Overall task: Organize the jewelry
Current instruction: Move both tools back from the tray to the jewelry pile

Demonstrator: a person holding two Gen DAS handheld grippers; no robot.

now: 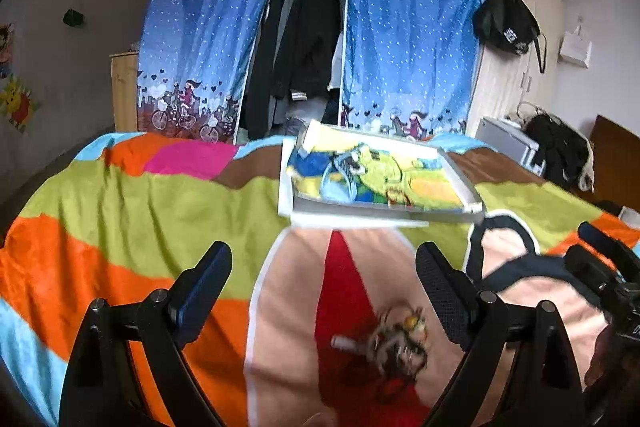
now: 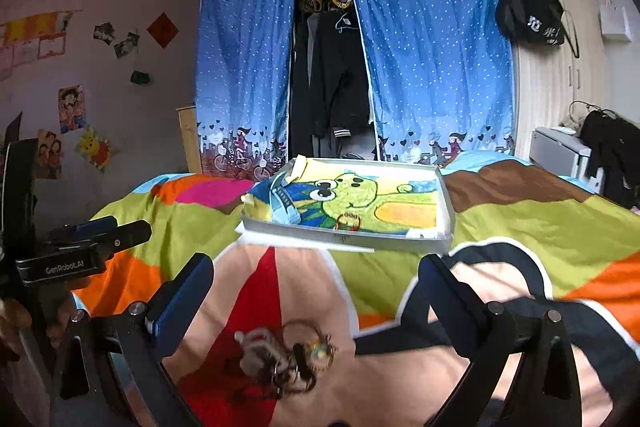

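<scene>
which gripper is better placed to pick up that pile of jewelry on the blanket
Either could. The left gripper has a slight edge: the jewelry pile lies between its open fingers. The right gripper, also open, sees it nearer its left finger.

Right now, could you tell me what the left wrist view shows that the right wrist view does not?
Only the left wrist view shows the right claw, at its right edge. Only the right wrist view shows the left claw, at its left edge, and the tray towel's frog face clearly. Both share the jewelry pile on the blanket, the tray beyond it, and the blue curtains. Both claws are open and empty.
</scene>
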